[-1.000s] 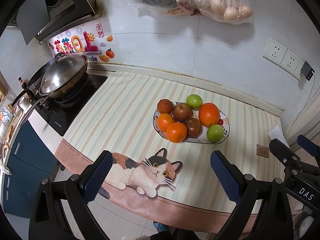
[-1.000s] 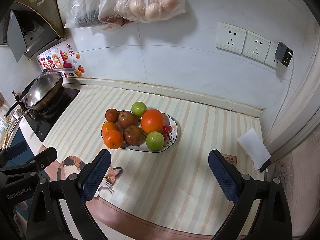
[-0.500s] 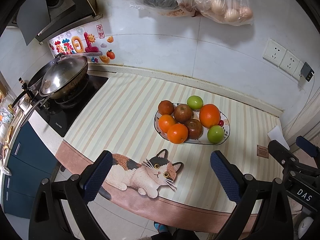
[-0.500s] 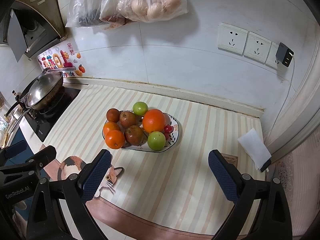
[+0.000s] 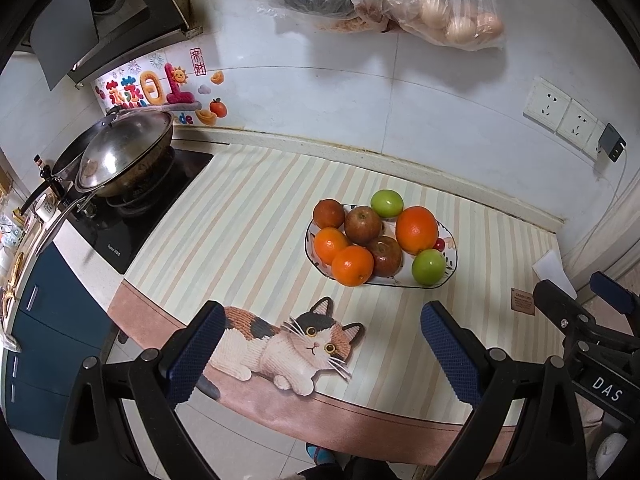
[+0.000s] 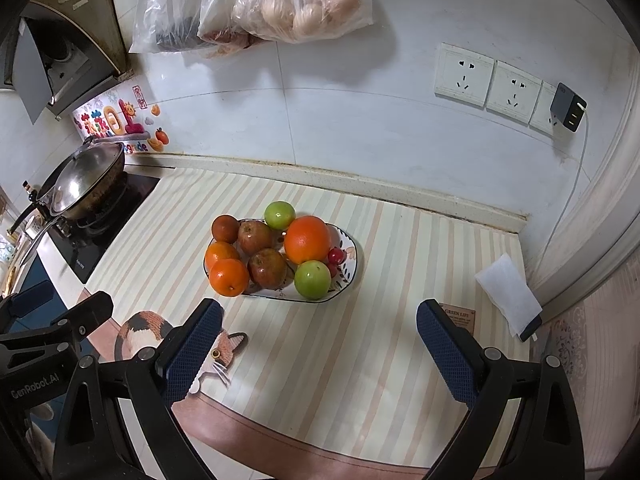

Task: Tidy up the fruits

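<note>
A patterned plate (image 5: 449,270) (image 6: 352,268) on the striped mat holds several fruits: a big orange (image 5: 416,229) (image 6: 307,239), smaller oranges (image 5: 352,265) (image 6: 228,277), red-brown apples (image 5: 363,225) (image 6: 267,268), green apples (image 5: 429,266) (image 6: 312,279) and small red fruits (image 6: 336,255). My left gripper (image 5: 322,350) is open and empty, above the mat's near edge in front of the plate. My right gripper (image 6: 320,344) is open and empty, near and slightly right of the plate. Each gripper shows at the edge of the other's view.
A lidded wok (image 5: 120,154) sits on a stove at the left. Plastic bags (image 5: 400,0) hang on the wall above. Wall sockets with a charger (image 6: 568,106) are at the right. A white cloth (image 6: 508,294) lies at the mat's right end. The counter's front edge is just below the grippers.
Both views have shifted slightly; the plate sits a little nearer and more to the right in each. Nothing was grasped or released.
</note>
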Demonstrator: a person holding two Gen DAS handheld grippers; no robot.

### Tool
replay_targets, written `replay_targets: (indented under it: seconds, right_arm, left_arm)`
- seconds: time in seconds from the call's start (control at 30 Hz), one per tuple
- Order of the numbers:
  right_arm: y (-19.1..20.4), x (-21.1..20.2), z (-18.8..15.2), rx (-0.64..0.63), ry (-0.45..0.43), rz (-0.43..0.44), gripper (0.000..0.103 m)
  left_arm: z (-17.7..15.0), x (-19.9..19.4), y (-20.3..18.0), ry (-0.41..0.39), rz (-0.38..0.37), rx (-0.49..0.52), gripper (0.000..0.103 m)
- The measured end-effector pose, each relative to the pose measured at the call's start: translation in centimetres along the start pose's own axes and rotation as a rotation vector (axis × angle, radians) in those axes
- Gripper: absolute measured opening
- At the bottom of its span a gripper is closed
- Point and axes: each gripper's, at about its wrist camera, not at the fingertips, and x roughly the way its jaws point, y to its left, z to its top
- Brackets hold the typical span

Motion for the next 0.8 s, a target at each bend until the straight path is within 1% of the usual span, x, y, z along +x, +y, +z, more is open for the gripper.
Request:
replay_targets:
  seconds: [0.8]
  right_arm:
    - [0.09,-0.40,0.04,0.006,-0.008,0.004,0.100]
  left_arm:
    - [0.33,-0.23,-0.42,-0.004,-0.007,-0.002,0.100]
